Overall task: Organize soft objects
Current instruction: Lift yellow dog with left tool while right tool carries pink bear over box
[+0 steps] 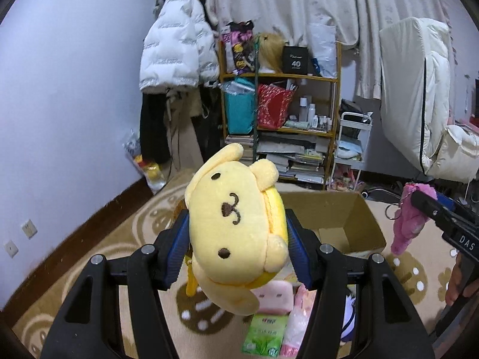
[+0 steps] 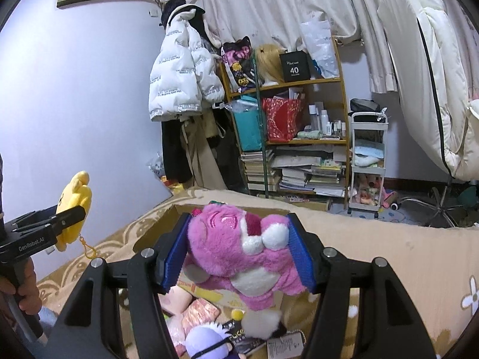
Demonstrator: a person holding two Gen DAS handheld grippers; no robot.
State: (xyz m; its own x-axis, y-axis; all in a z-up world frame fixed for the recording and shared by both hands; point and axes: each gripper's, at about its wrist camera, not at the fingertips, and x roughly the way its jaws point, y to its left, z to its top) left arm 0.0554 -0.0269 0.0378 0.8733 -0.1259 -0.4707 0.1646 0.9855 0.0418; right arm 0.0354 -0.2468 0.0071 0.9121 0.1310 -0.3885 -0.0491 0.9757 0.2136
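Both grippers were clamped on toys. Left gripper [image 1: 238, 248] squeezed a yellow dog plush [image 1: 233, 227] between its blue pads [image 1: 179, 248], face toward the camera, held above the patterned rug [image 1: 98, 254]. Right gripper [image 2: 238, 251] pinched a pink bear plush [image 2: 239, 248] sideways between its pads, just over an open cardboard box [image 1: 353, 212] sitting on the rug. Below the toys lay more soft things: a pink square plush [image 1: 277, 297], a green tissue pack [image 1: 263, 335] and a purple-haired doll [image 2: 206, 341]. Beyond stood a cluttered wooden shelf [image 1: 329, 80] with a white puffer jacket [image 1: 176, 51] hanging beside it.
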